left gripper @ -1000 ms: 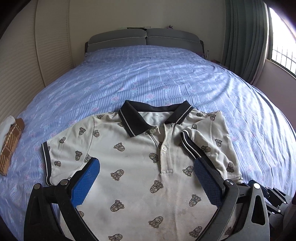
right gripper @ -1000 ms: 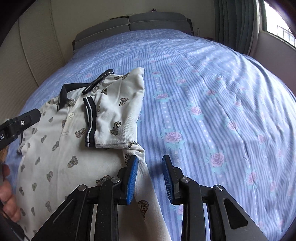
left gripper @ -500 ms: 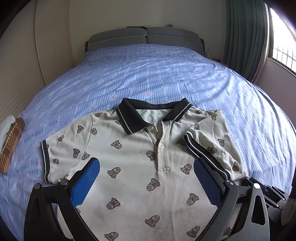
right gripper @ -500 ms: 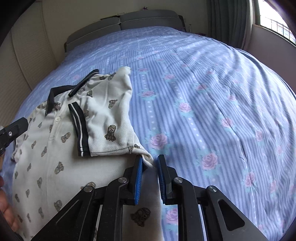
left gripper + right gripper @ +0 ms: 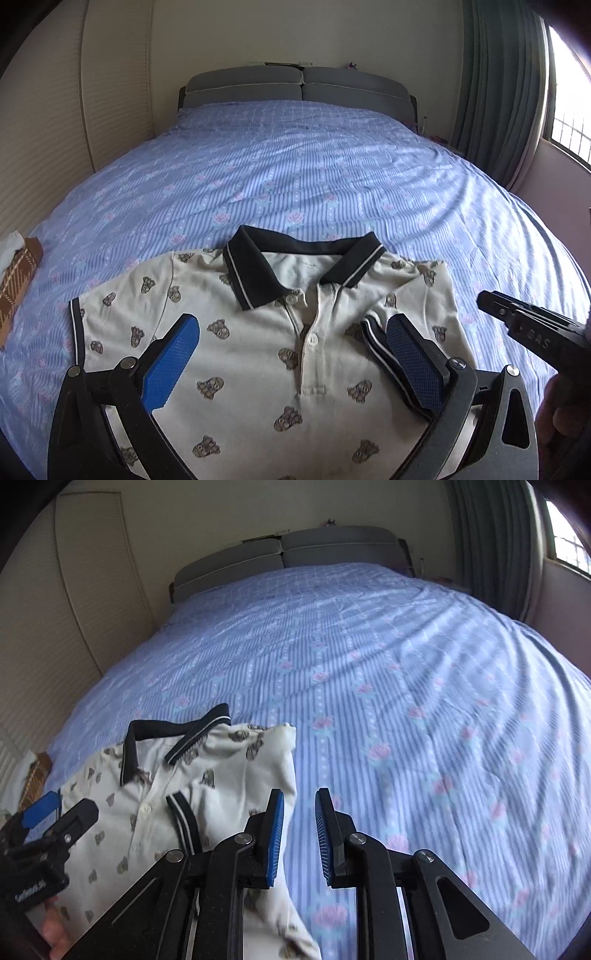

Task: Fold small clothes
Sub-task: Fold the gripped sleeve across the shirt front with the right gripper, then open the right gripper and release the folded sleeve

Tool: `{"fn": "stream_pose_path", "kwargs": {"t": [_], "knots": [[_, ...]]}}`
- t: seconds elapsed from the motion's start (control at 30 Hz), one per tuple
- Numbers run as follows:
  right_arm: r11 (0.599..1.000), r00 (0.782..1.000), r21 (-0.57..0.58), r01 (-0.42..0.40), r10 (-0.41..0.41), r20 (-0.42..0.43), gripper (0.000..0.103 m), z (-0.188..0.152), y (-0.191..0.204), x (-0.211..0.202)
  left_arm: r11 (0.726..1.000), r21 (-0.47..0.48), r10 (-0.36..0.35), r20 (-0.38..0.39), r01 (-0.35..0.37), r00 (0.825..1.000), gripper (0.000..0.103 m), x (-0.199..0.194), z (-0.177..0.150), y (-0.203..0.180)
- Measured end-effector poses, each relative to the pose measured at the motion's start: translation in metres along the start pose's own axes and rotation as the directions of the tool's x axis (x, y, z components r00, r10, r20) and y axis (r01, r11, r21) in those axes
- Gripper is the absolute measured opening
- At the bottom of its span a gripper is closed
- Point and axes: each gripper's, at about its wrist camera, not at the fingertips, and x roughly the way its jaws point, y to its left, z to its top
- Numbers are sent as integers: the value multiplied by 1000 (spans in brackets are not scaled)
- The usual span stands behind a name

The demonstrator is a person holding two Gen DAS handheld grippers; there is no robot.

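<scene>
Left wrist view: left tongs [image 5: 291, 363] spread wide over polo shirt [image 5: 258, 332], flat on bed [image 5: 314, 166], collar at 12 o'clock. Right wrist view: right tongs [image 5: 298, 836] slightly apart, pinching nothing; shirt at 9 o'clock.

Blue striped floral bed [image 5: 332, 177], cream polo shirt [image 5: 258, 350] spread flat, brown plaid cloth [image 5: 18, 280] at left edge

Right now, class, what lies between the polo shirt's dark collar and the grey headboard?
Only the blue floral bedsheet, rippled but bare: nothing rests on it between the collar and the headboard. The left wrist view shows this stretch best.
</scene>
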Motion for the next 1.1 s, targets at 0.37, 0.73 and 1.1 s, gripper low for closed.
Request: {"fn": "stream_pose_path", "kwargs": {"t": [0.37,0.73,1.1], "knots": [[979,975,59,-196,201,-94,9,36,-16,82,999,-39,25,-10,-25,1000,103,38,11,9],[992,994,91,-91,95,-44,8,38,-39,76,1000,4,12,-18,-12,1000,103,37,6,0],[977,976,-39,-211,209,-53,8,-28,8,-11,999,37,-8,-9,9,1000,103,1,-8,8]]}}
